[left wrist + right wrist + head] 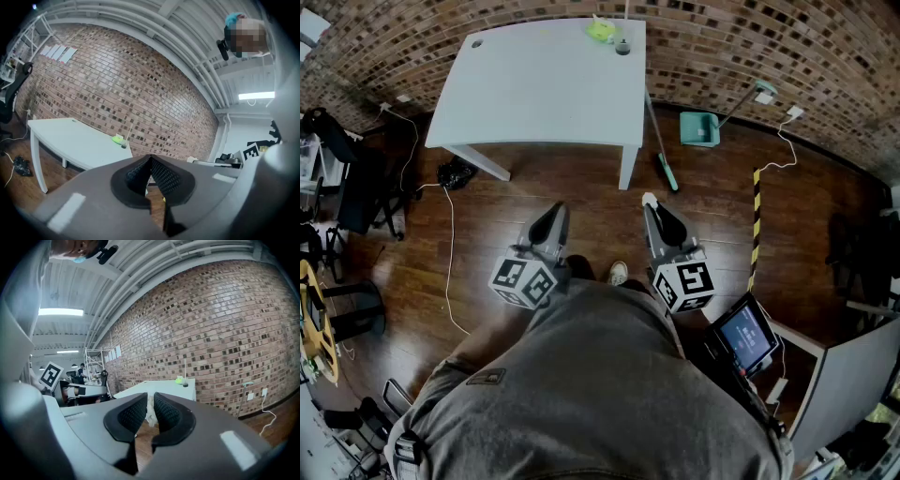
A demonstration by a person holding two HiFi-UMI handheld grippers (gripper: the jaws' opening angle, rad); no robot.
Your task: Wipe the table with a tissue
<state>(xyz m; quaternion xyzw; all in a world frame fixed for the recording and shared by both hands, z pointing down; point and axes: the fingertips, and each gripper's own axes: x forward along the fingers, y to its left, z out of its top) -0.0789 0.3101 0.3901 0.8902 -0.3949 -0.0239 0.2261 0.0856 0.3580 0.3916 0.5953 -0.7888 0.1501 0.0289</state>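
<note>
Well short of the table edge (floor between): right gripper pinches tissue, left gripper closed

The table looks smooth and matt; the floor under it is glossy dark wood, the wall behind it rough brick, the tissue crumpled paper.

Ceiling strip lights are doing the lighting, glowing blown-out white in both gripper views. The pale worktop is catching it evenly, and the wood floor is giving back a soft sheen beside it. The head view is darkening toward its corners. Both gripper views are bending hard at the edges, curving the brick wall, and their rims are fading into black, blurred borders.
</note>
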